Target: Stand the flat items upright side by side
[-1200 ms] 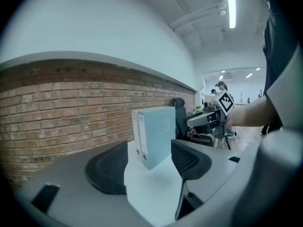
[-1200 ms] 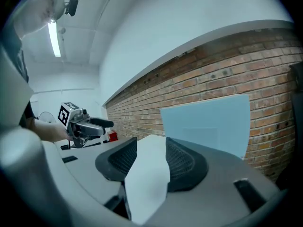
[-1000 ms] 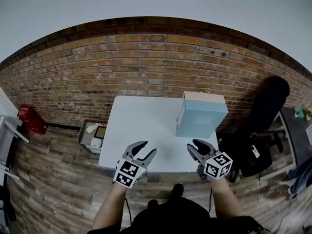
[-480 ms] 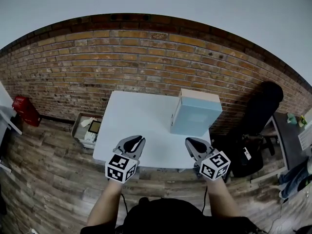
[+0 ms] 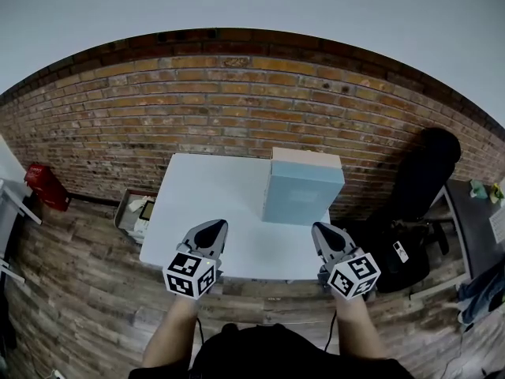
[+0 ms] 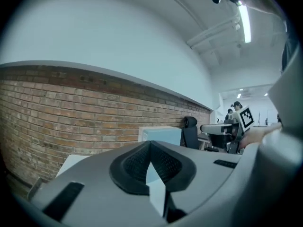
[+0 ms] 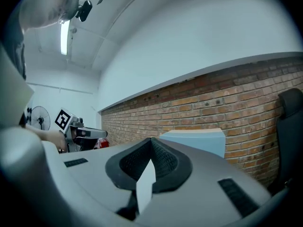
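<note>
We face a white rectangular table (image 5: 209, 208) against a red brick wall (image 5: 237, 101). A pale blue box (image 5: 300, 194) sits at the table's far right corner, broad face toward us; we cannot tell its long axis. Over the near edge, both forearms reach forward, with the left gripper (image 5: 213, 226) and right gripper (image 5: 324, 230) clamped together, empty.

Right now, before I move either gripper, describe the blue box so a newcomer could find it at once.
Against the brick wall stands a white table. At its far right corner, by the wall, sits the pale blue box. It alone is on the tabletop: the grey crate is on the floor to the left, the black chair off to the right.
</note>
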Demonstrator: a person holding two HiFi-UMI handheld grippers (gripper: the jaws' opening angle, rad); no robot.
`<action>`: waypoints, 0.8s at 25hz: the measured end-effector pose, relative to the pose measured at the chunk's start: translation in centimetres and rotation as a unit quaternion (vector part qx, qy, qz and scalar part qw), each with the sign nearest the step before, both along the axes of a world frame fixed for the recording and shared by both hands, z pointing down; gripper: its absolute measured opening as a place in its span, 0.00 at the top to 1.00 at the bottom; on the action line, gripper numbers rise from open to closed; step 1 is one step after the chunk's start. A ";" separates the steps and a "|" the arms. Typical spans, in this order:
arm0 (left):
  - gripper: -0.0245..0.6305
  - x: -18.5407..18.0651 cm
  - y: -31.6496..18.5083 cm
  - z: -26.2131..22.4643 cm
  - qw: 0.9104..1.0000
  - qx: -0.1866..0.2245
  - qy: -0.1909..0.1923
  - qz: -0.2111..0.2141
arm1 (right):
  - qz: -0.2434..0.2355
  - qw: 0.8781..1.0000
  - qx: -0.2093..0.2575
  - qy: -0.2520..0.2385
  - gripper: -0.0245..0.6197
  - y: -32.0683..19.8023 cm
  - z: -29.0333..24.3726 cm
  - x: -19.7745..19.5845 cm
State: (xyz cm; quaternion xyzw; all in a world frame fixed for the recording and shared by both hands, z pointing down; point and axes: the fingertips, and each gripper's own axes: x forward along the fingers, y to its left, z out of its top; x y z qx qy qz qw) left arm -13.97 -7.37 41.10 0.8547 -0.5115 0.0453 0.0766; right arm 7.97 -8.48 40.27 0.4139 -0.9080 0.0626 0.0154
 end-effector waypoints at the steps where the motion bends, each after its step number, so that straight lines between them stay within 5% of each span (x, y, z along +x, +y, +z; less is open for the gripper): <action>1: 0.94 0.0 -0.3 -0.2 1.000 0.000 0.007 -0.005 | 0.002 1.000 0.001 -0.002 0.94 -0.3 0.0 0.6; 4: 0.94 -0.1 -2.0 -1.0 1.000 0.003 -0.002 -0.016 | 0.015 0.999 0.031 0.020 0.94 -2.3 -1.8 3.7; 8: 0.94 -0.2 -3.0 -2.8 0.998 0.025 -0.055 -0.024 | 0.089 0.993 0.079 0.003 0.94 -4.3 -6.3 8.5; 13: 0.94 -0.4 -2.8 -3.4 0.998 0.038 -0.021 -0.041 | 0.069 0.996 0.052 -0.001 0.94 -2.8 -3.3 6.5; 20: 0.94 0.6 -2.3 -1.4 0.997 0.031 -0.026 -0.058 | 0.047 0.999 0.020 -0.004 0.94 -1.8 -1.0 4.7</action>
